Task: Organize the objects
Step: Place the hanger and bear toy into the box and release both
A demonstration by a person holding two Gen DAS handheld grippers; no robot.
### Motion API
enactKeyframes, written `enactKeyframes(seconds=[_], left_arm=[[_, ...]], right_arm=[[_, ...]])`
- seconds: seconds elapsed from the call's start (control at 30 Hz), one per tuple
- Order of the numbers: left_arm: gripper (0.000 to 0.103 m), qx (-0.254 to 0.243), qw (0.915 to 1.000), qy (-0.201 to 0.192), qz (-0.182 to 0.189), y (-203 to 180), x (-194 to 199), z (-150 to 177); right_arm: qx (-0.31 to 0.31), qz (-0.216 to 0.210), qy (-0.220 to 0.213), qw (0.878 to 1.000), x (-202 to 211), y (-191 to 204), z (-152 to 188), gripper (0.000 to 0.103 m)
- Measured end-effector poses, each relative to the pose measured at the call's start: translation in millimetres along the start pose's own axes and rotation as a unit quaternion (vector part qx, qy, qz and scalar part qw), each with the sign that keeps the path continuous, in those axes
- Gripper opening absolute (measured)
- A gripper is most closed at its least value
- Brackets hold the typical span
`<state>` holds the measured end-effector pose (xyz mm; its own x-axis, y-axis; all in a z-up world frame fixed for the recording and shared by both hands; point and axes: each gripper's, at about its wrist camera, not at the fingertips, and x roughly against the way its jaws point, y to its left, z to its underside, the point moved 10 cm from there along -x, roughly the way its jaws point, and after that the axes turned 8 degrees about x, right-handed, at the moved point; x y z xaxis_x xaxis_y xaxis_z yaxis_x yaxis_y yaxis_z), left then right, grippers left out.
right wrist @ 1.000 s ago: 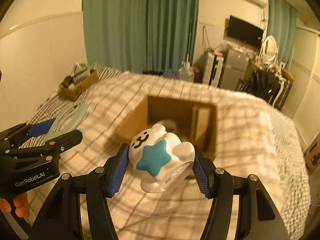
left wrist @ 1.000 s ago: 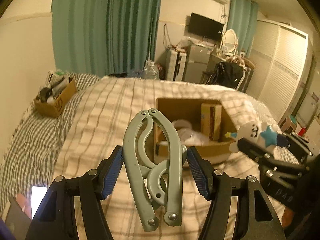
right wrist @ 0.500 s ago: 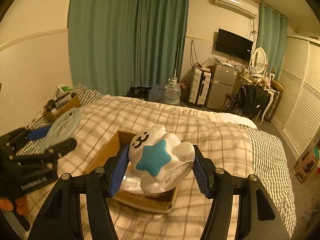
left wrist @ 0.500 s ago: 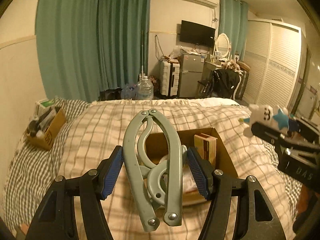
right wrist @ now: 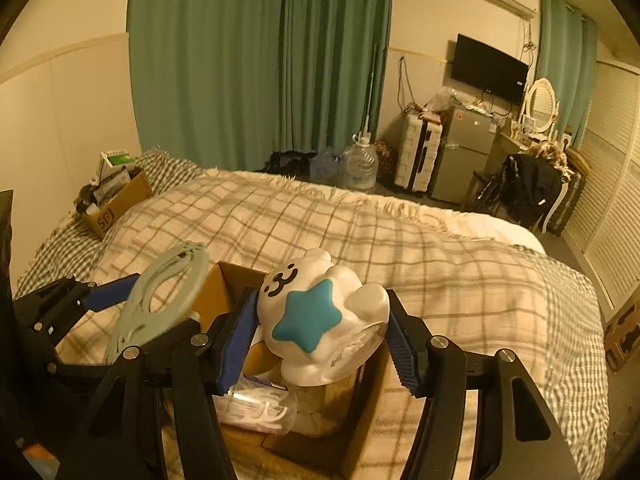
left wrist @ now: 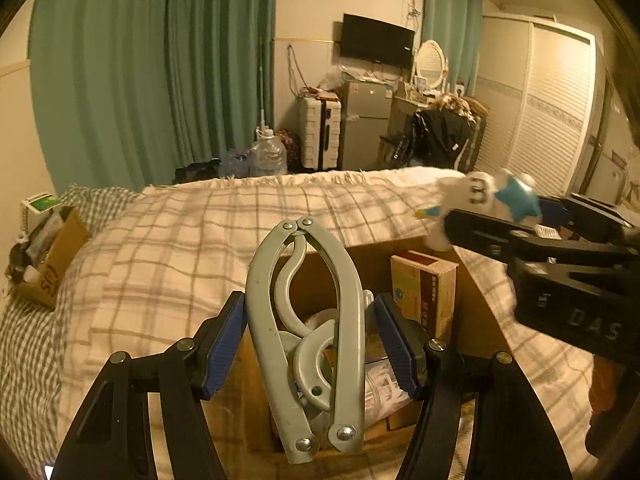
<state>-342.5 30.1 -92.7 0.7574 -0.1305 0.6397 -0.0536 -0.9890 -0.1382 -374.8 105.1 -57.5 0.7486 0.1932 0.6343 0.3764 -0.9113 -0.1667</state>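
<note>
The left gripper (left wrist: 310,344) clamps a folded grey-green travel hanger (left wrist: 306,340) between its 2 blue pads, hinge end uppermost, held above the open cardboard box (left wrist: 476,300) on the checked blanket (left wrist: 168,248); the right gripper (right wrist: 320,340) grips a white bear-shaped toy (right wrist: 316,316) with a teal star on its belly, also over that box; inside the box stand a brown carton (left wrist: 424,292) and a clear tub of floss picks (right wrist: 256,404); a second cardboard box (right wrist: 120,204) of clutter sits at the bed's far left edge, well apart.
</note>
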Motion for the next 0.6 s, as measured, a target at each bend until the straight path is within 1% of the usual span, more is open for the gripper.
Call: enactKeyframes(seconds=[0.17, 0.3, 0.4, 0.47, 0.5, 0.57, 0.6], left_arm=[[0.066, -0.002, 0.9998, 0.010, 0.018, -4.7, -18.0, 7.4], [0.067, -0.021, 0.9994, 0.010, 0.027, -12.2, -25.5, 13.3], [0.067, -0.034, 0.9987, 0.013, 0.036, -17.0, -29.8, 19.1], [0.068, -0.032, 0.9984, 0.017, 0.042, -20.1, -30.9, 20.2], [0.069, -0.030, 0.9983, 0.019, 0.046, -21.1, -30.4, 21.0], [0.076, -0.031, 0.9984, 0.016, 0.044, -21.4, -27.2, 20.6], [0.086, -0.032, 0.9988, 0.010, 0.036, -20.5, -24.0, 18.3]], right_arm=[[0.007, -0.007, 0.010, 1.000, -26.7, 7.0, 2.8, 0.060], [0.010, -0.002, 0.014, 1.000, -42.2, 7.8, 6.4, 0.060], [0.000, -0.012, 0.013, 1.000, -49.5, 7.1, 11.3, 0.060], [-0.009, -0.011, 0.011, 1.000, -52.0, 4.8, 14.3, 0.060], [-0.012, -0.012, 0.013, 1.000, -53.0, 3.9, 15.9, 0.064], [-0.017, -0.008, 0.009, 1.000, -49.7, 1.6, 16.4, 0.072], [-0.020, -0.006, 0.003, 1.000, -45.3, -0.7, 15.2, 0.072]])
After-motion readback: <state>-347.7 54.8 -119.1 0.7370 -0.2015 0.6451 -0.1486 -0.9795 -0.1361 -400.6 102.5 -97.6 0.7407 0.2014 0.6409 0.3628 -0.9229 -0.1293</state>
